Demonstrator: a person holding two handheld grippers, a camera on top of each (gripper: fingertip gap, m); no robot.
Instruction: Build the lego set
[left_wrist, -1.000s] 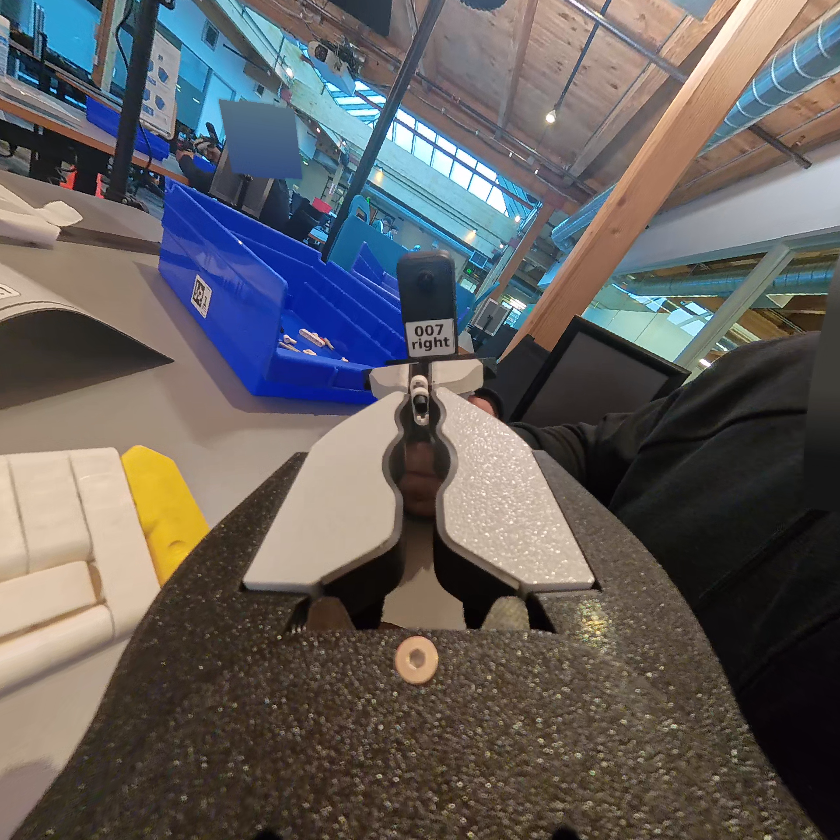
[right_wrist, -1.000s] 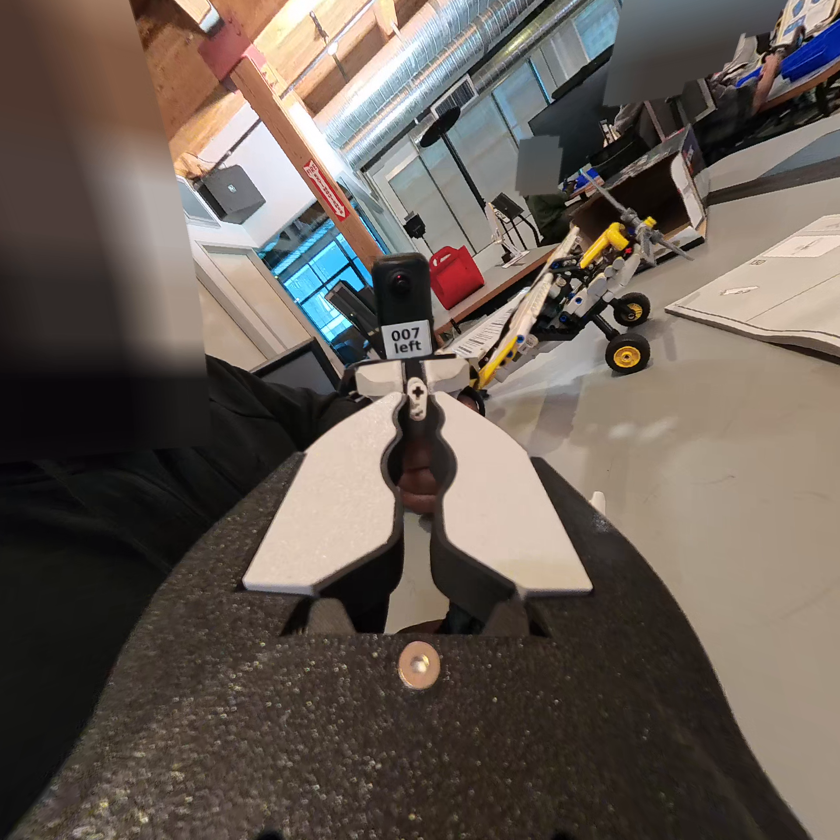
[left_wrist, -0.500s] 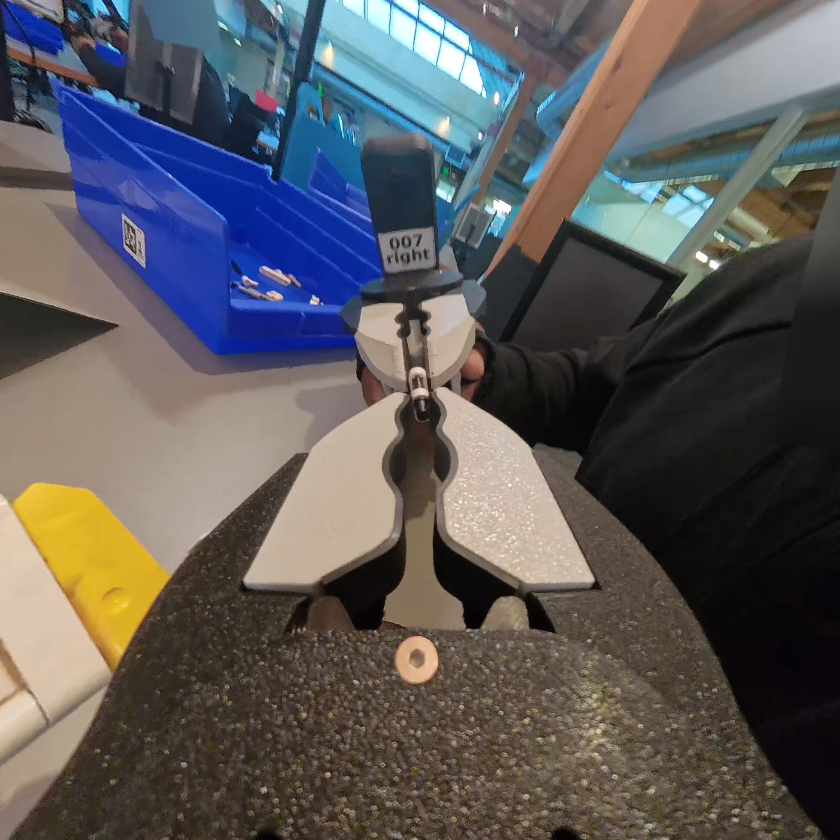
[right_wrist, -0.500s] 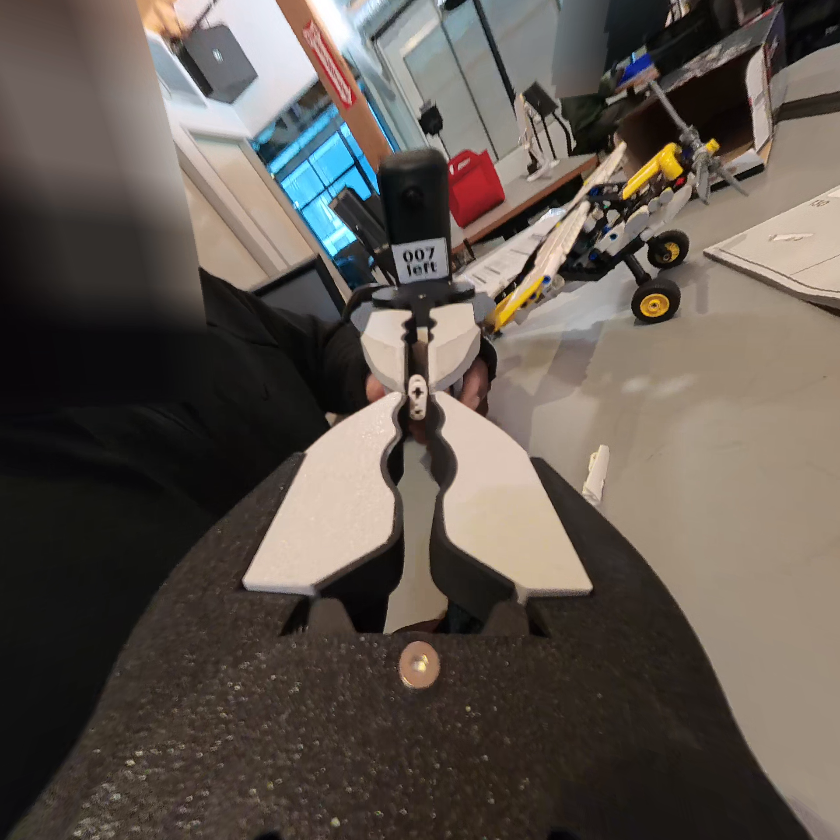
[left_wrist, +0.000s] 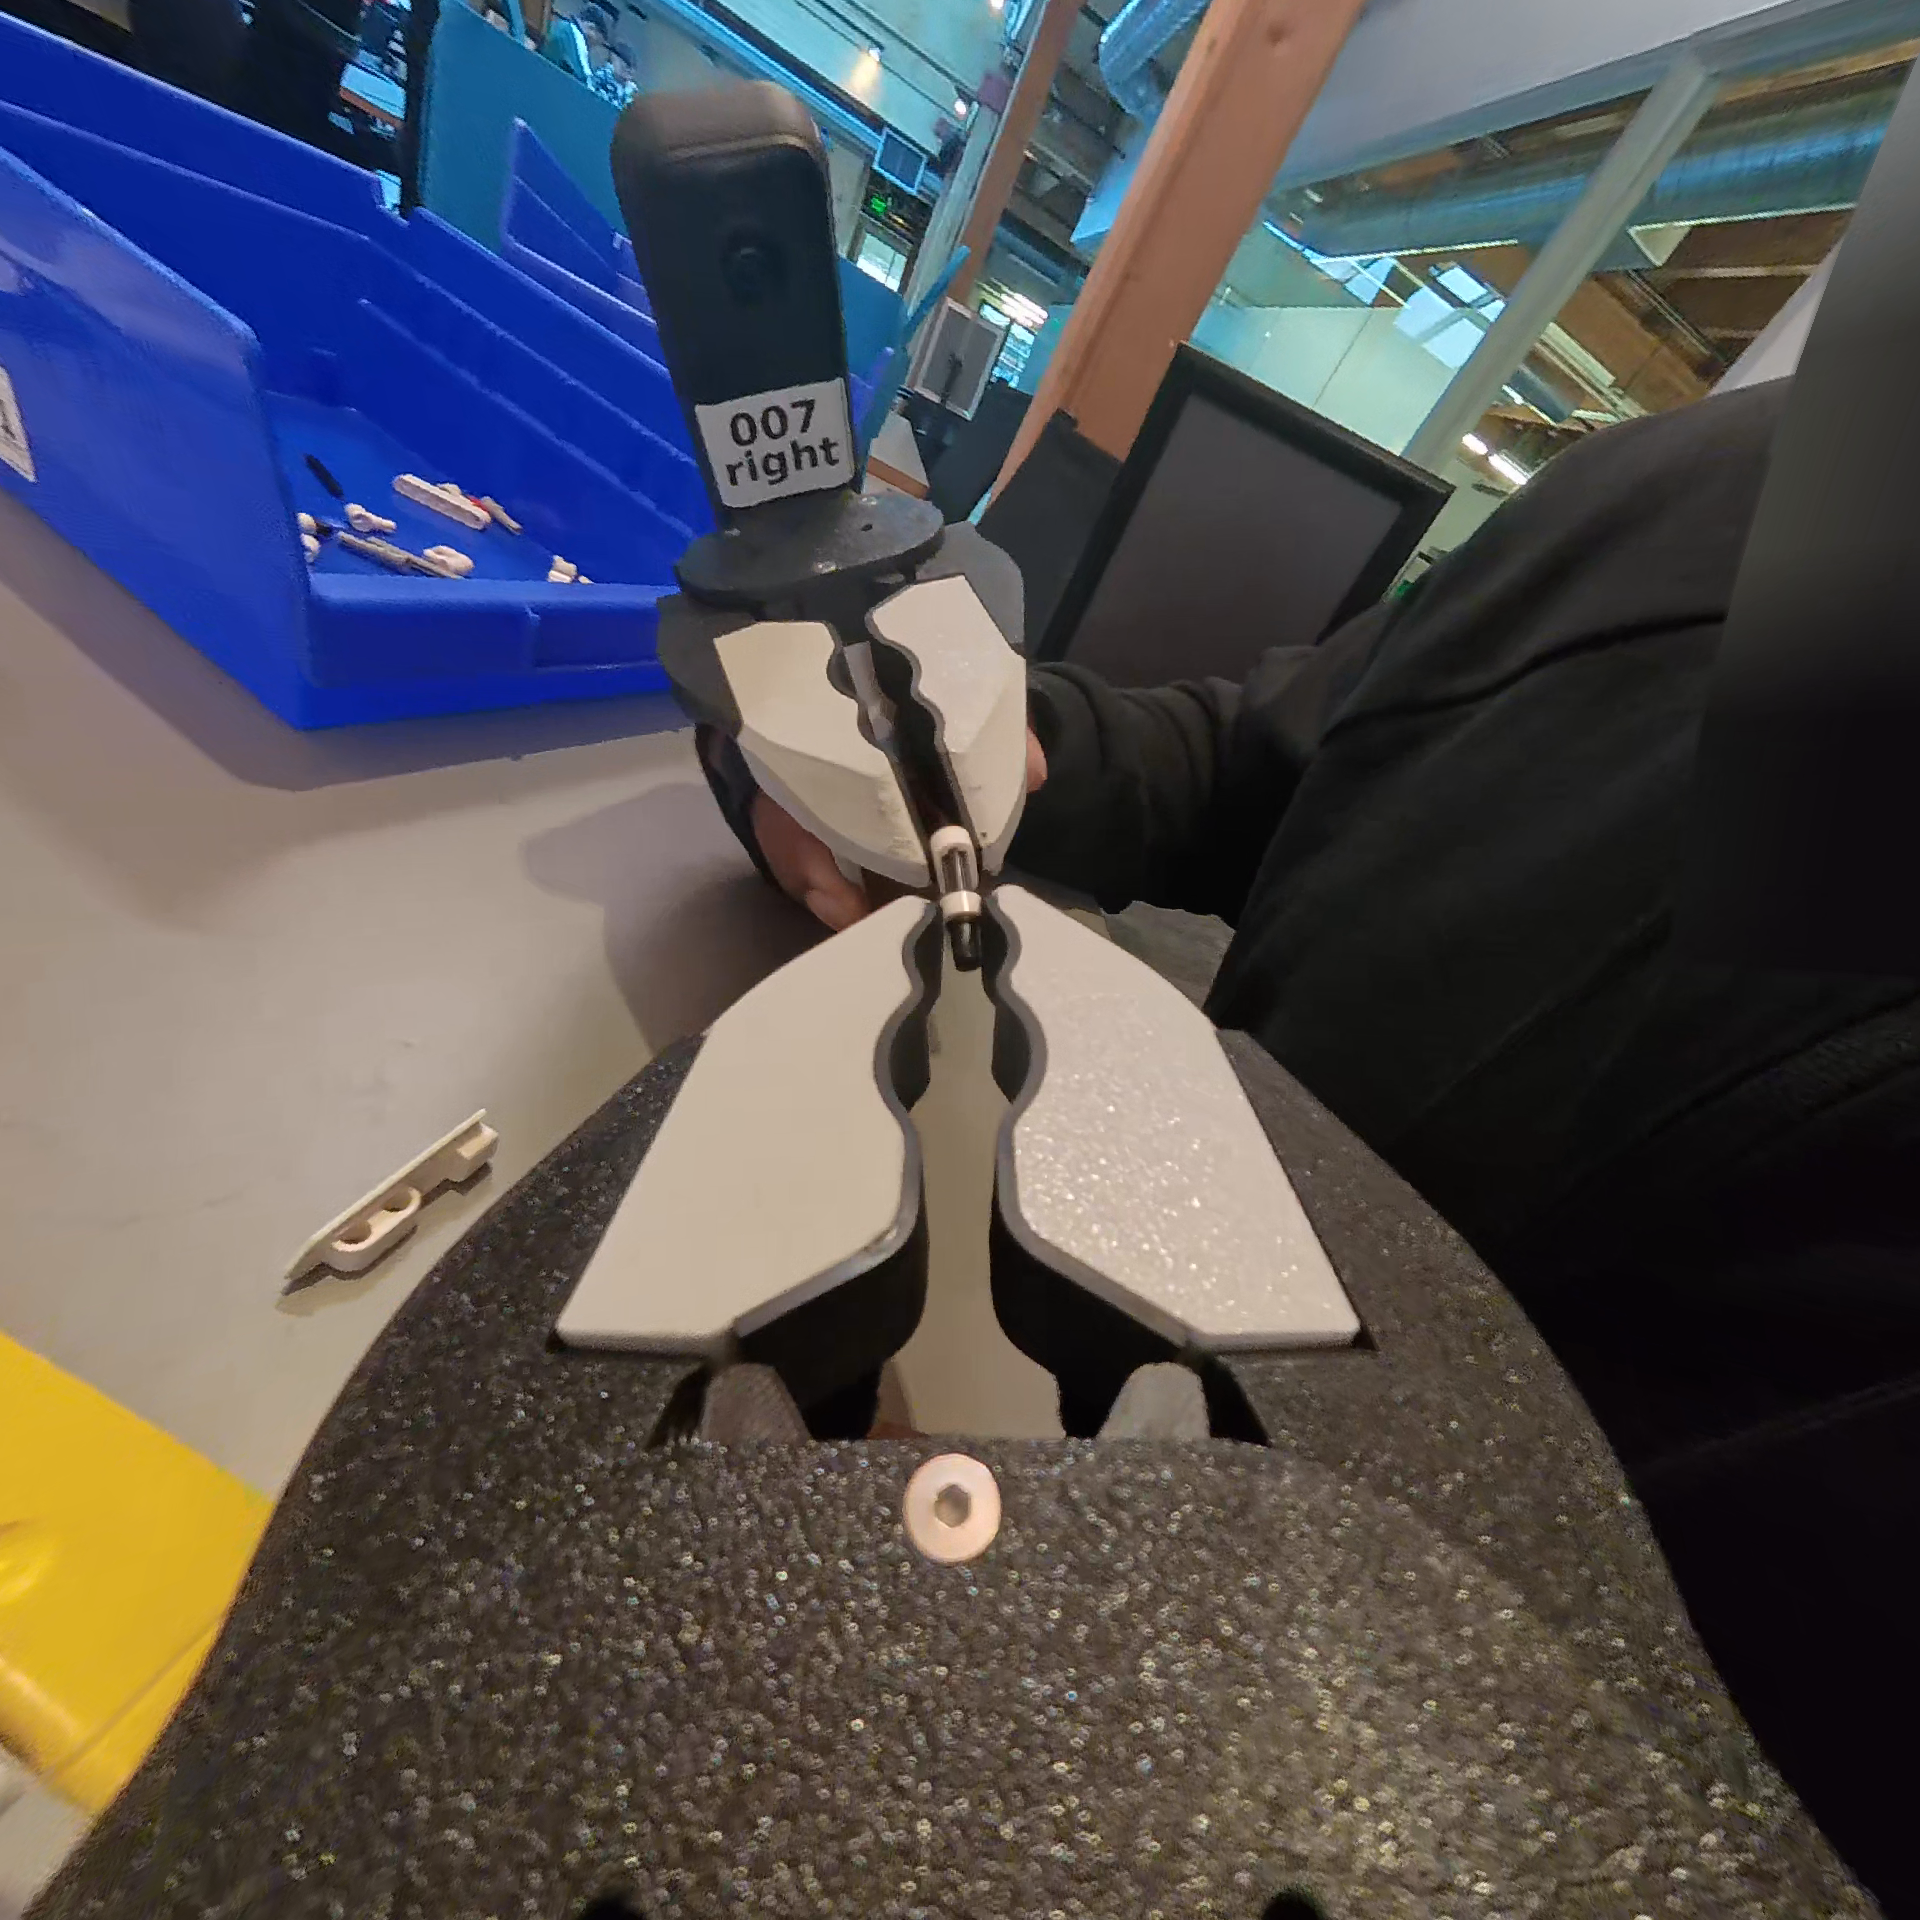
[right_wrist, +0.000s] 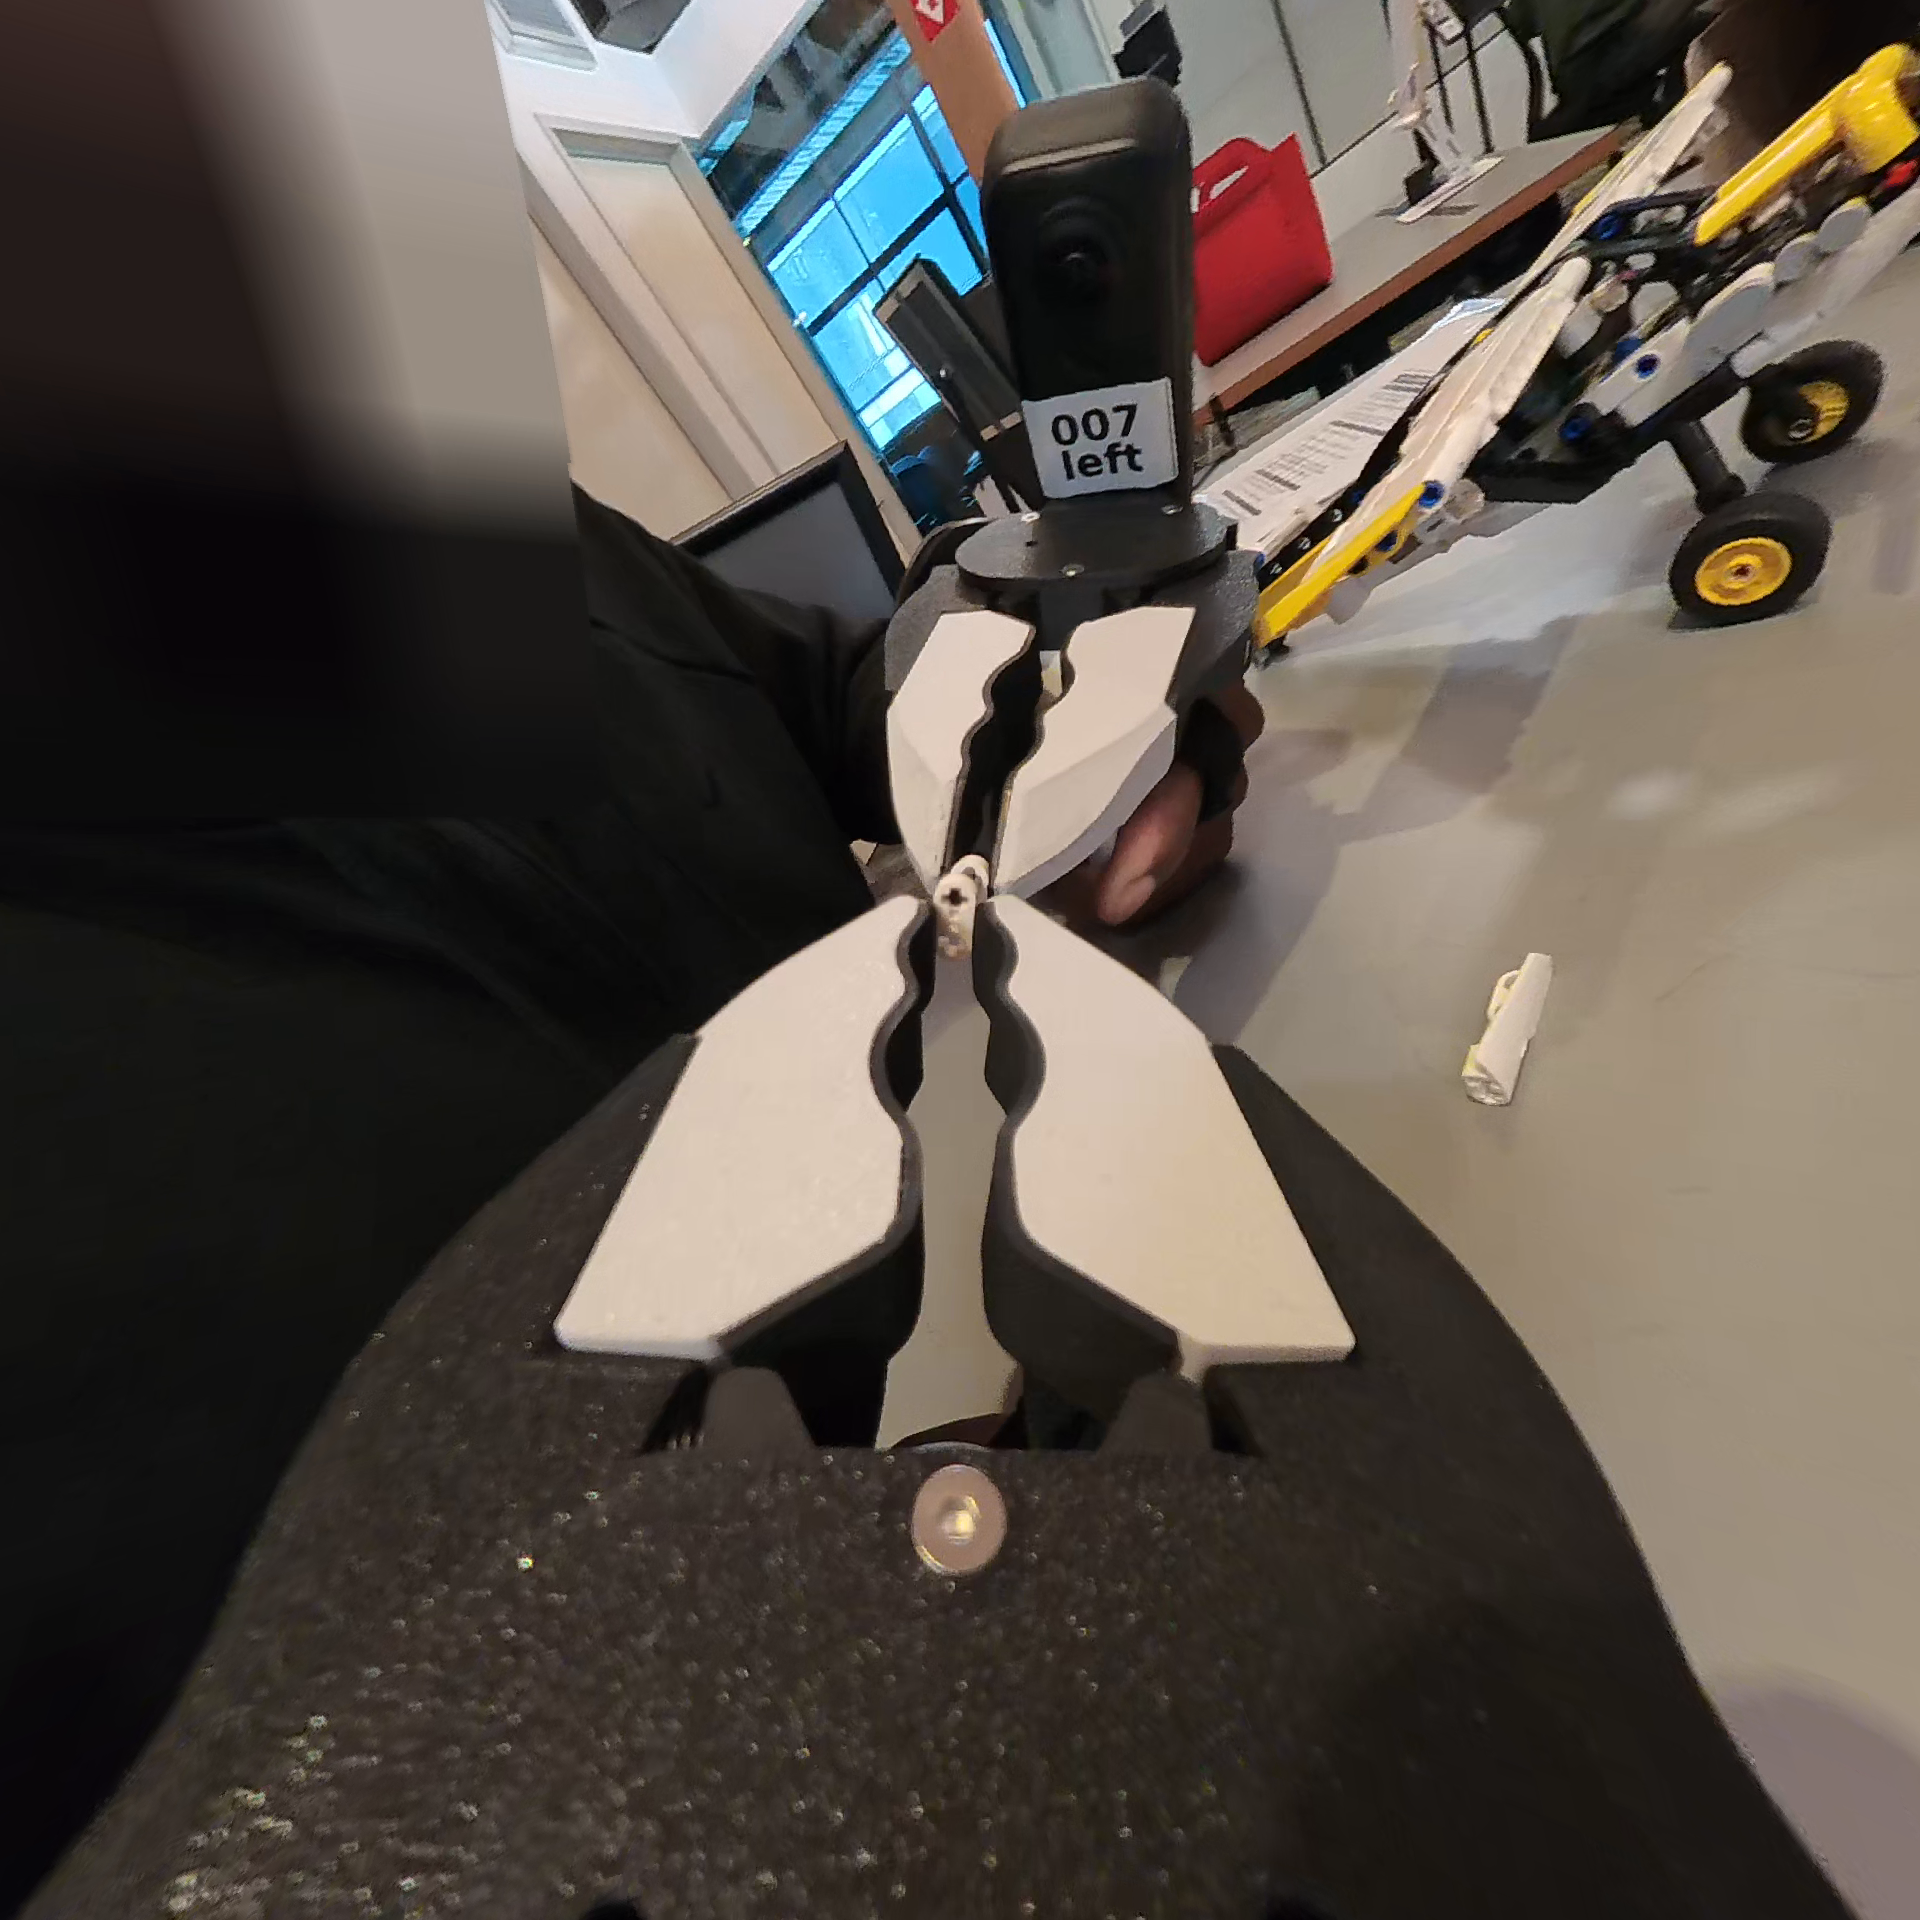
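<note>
In the left wrist view my left gripper (left_wrist: 961, 920) is shut on a small black pin with a white ring (left_wrist: 962, 906), its pads pressed on both sides. My right gripper (left_wrist: 948, 847) faces it tip to tip and grips a small white piece (left_wrist: 948, 840) joined to the same pin. In the right wrist view my right gripper (right_wrist: 956, 925) is shut on a small white connector with a cross hole (right_wrist: 954, 902). The left gripper (right_wrist: 971, 871) meets it from the far side. Both are held low over the grey table (right_wrist: 1558, 1299).
A blue bin (left_wrist: 156, 395) with several small white parts stands at the back left. A flat white part (left_wrist: 395, 1205) and a yellow piece (left_wrist: 94, 1507) lie near the left gripper. A toy vehicle with yellow wheels (right_wrist: 1735, 571) and a white part (right_wrist: 1507, 1029) lie to the right. A dark sleeve (left_wrist: 1507, 831) is close by. Both grippers' tips are close together, under 4 cm apart.
Both grippers have tipped down towards the table and drawn closer together. Their tips still meet around the small pin and white piece. Neither grasp has opened.
</note>
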